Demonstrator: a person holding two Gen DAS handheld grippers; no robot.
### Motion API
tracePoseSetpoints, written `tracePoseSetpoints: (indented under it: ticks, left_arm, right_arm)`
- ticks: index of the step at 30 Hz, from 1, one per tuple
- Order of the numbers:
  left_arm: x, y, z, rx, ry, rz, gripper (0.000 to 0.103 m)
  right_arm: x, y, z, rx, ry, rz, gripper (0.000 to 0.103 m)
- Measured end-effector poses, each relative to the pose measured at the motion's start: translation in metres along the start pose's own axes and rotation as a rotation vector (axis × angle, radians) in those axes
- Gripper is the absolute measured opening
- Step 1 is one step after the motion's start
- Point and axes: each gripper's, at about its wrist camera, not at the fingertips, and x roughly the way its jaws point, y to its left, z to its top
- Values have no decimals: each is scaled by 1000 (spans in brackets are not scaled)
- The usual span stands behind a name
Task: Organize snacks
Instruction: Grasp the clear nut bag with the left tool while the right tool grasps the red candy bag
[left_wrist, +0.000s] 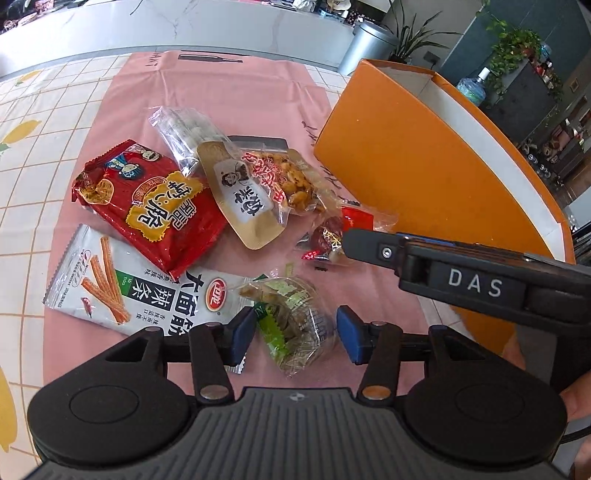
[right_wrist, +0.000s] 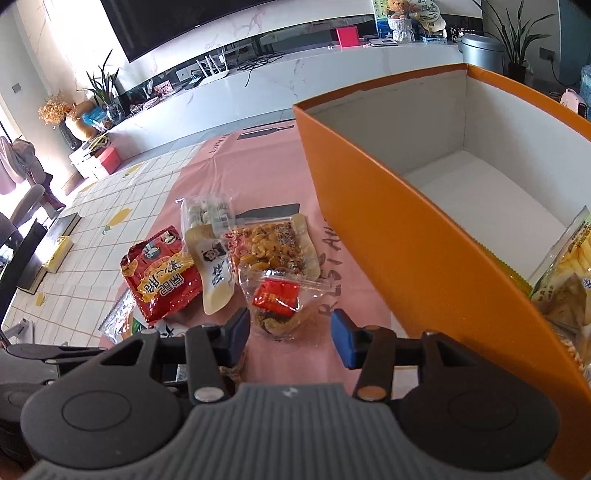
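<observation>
A: Starting on the left, where do we stand?

B: Our left gripper (left_wrist: 295, 334) hangs low over the small clear packet of green-wrapped sweets (left_wrist: 295, 317) on the pink plastic table cover (left_wrist: 229, 92). Its blue pads are spread, one on each side of the packet, not yet pressing it.

A: And the other tongs?

B: Our right gripper (right_wrist: 290, 338) is likewise spread, its pads astride the near end of the clear pouch with a red label and dark dried fruit (right_wrist: 279, 306); we see no pinch there either.

A: So which step is this?

B: The pick-up, we judge. The big orange cardboard box with a white inside (right_wrist: 424, 236) sits to the right, with one pale snack bag (right_wrist: 565, 273) already in its near corner.

A: Next?

B: We'd lower a touch, close on each crinkly packet, then lift over the box wall
</observation>
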Motion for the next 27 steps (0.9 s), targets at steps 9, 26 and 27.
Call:
tracePoseSetpoints:
  ticks: [9,26,27]
  left_arm:
    - [5,1,2,-60,21,26,59]
    - [4,-7,2,-104,27,84,41]
    - [3,-8,2,-105,31,87,41]
  right_arm:
    - [15,3,5,-2,-17,26,55]
    - [22,0,0,-6,-6,40,39]
    - [20,2,0,-19,-13,35,39]
